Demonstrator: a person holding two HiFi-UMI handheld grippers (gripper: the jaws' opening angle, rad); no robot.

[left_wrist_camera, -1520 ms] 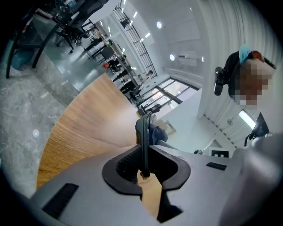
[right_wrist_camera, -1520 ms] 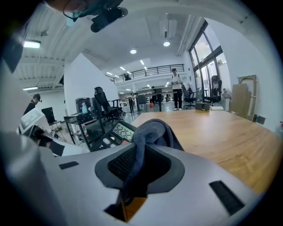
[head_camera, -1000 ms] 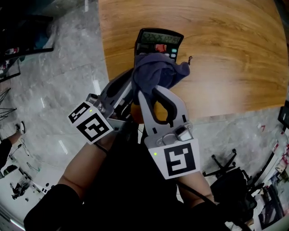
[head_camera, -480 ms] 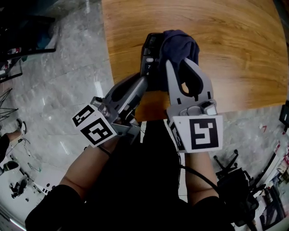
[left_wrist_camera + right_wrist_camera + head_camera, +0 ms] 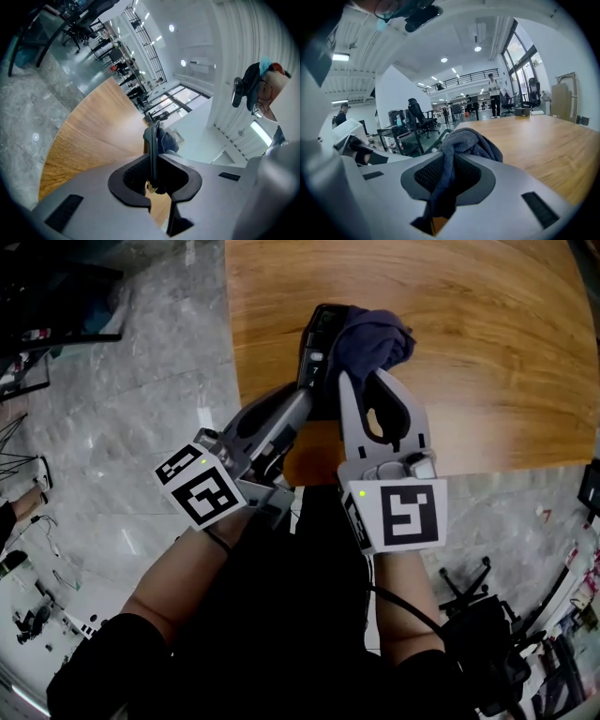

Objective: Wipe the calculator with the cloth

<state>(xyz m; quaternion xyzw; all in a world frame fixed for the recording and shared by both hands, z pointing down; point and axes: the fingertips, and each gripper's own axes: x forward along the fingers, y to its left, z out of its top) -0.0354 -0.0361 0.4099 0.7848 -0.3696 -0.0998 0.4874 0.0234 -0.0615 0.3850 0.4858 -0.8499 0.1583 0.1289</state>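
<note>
Wooden desk (image 5: 487,352), office behind — left gripper (image 5: 305,407) fingers clamped on the calculator (image 5: 315,343), held up on edge, long axis pointing away. Right gripper (image 5: 373,382) fingers clenched on the cloth (image 5: 370,334), bunched against the calculator's right face — right hand likely wipes along it.

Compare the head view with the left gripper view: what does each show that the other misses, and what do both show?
Only the head view: the right tool clamping the cloth, both marker cubes, the person's forearms, and some keys on the calculator. Only the left gripper view: the calculator edge-on between the pads, and a long room with windows behind. Both: the left tool holding the calculator, the cloth beside it, and the wooden table.
</note>
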